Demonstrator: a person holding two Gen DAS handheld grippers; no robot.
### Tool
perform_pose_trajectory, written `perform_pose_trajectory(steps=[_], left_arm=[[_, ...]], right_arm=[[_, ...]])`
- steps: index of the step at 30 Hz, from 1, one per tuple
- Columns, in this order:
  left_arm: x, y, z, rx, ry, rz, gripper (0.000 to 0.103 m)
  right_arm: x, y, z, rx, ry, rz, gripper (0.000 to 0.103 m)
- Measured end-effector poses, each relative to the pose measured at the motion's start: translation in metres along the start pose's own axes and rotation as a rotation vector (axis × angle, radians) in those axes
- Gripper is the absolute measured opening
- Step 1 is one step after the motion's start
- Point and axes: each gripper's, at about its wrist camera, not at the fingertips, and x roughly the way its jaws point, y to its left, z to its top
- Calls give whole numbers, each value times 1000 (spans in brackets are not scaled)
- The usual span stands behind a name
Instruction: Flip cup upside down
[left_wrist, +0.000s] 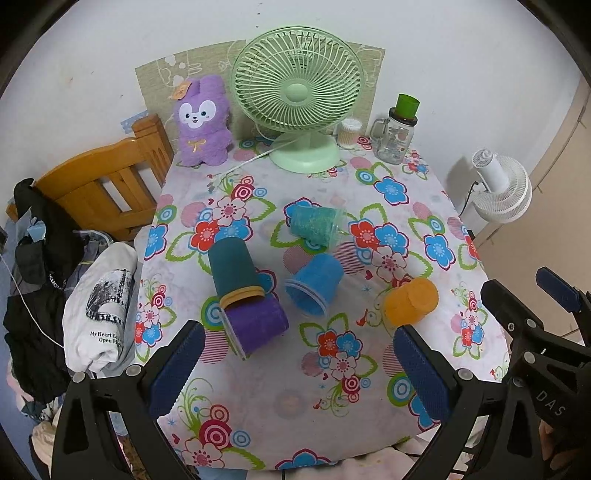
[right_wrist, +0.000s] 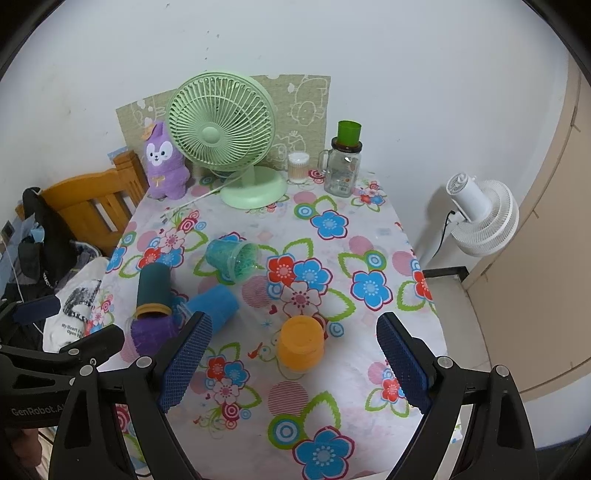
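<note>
Orange cup (right_wrist: 300, 345) upside down on tablecloth (right_wrist: 332, 398), axis vertical, claws apart

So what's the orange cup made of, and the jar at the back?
The orange cup looks like matte plastic: solid colour, no shine, a moulded ridge round it. The jar looks like clear glass, since you can see through it and it has a thick handle; clear plastic is possible. Its green top looks like see-through plastic.

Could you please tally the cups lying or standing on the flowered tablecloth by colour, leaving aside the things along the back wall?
Orange cup: 1
Blue cup: 1
Teal glitter cup: 1
Dark teal cup: 1
Purple cup: 1
Total: 5
</note>
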Motion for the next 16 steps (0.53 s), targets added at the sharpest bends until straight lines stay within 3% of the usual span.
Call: perform_pose_trajectory(steps=[16], left_arm=[[8, 3, 0, -11, 22, 1, 103]], right_arm=[[10, 2, 2, -8, 23, 0, 93]])
